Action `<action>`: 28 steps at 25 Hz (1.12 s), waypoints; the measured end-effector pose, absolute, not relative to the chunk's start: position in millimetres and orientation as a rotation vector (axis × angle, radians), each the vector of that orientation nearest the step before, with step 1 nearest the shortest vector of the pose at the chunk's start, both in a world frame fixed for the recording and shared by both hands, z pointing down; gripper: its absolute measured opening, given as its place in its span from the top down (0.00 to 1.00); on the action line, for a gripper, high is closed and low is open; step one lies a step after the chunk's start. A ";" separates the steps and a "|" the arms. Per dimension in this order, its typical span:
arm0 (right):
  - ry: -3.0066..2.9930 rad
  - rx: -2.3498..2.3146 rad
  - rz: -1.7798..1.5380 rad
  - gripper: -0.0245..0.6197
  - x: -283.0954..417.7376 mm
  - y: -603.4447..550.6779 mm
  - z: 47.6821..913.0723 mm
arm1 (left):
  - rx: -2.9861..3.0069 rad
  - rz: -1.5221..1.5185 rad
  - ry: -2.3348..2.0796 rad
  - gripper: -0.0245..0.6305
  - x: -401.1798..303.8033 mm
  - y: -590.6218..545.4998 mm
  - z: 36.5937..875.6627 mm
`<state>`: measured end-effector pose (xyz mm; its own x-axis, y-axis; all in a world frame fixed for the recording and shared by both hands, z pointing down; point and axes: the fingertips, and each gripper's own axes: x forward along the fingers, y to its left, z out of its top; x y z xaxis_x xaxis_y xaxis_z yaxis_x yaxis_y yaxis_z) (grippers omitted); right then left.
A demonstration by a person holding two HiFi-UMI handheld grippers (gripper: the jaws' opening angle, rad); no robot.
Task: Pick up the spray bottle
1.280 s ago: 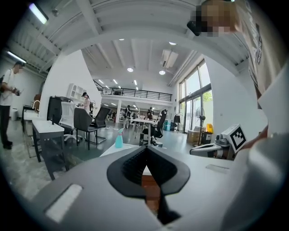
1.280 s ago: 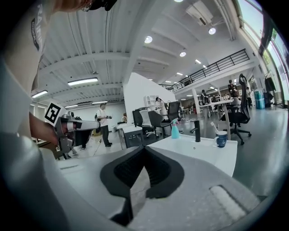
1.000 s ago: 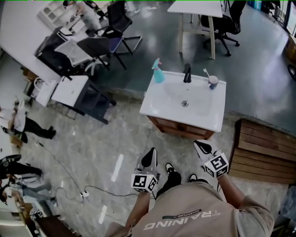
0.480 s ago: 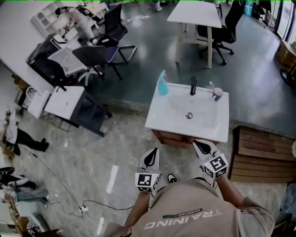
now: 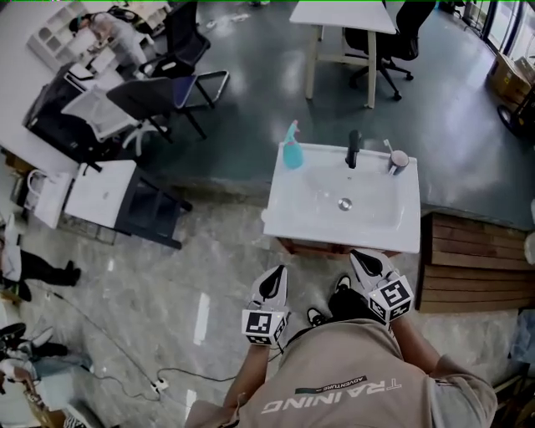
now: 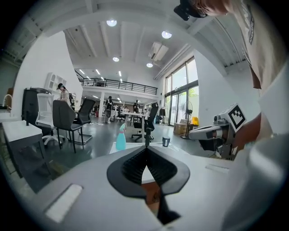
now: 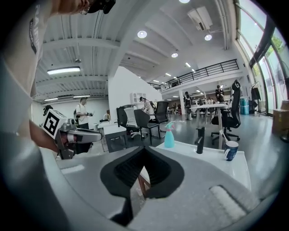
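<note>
Teal spray bottle (image 7: 169,136) (on sink (image 7: 216,157))

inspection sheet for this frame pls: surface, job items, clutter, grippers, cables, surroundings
Surface: white sink top on a wooden cabinet, basin bare.
Job's things: teal spray bottle, upright at the sink's back left corner, untouched.
Clutter: black faucet at back centre; cup with a toothbrush at back right.
Grippers: left gripper and right gripper both shut, empty, at the sink's near side, well short of the bottle.
Cables: a loose cable runs across the floor to a power strip, left of the person.
Surroundings: office chairs, white table, wooden platform right of the sink.
</note>
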<state>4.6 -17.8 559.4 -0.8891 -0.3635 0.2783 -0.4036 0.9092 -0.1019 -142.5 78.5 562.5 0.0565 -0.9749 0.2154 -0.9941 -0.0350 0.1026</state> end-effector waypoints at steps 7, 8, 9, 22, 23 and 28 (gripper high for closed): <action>-2.828 0.542 0.296 0.96 -21.8 -65.6 566.4 | 2.070 0.128 -2.024 0.94 -160.8 31.1 561.8; -2.827 0.524 0.293 0.96 -27.5 -72.5 568.8 | 2.057 0.132 -2.037 0.94 -165.5 24.6 560.1; -2.831 0.503 0.279 0.96 -33.9 -80.0 569.3 | 2.049 0.136 -2.049 0.94 -170.3 17.6 558.2; -2.877 0.321 0.191 0.96 -91.6 -187.3 562.4 | 1.965 0.045 -2.062 0.94 -192.9 -95.1 546.8; -2.876 0.321 0.186 0.96 -92.2 -195.0 562.5 | 1.952 0.002 -2.051 0.94 -193.6 -102.6 545.4; -2.889 0.349 0.196 0.96 -90.6 -214.7 554.3 | 1.956 0.044 -2.055 0.94 -203.6 -125.4 540.4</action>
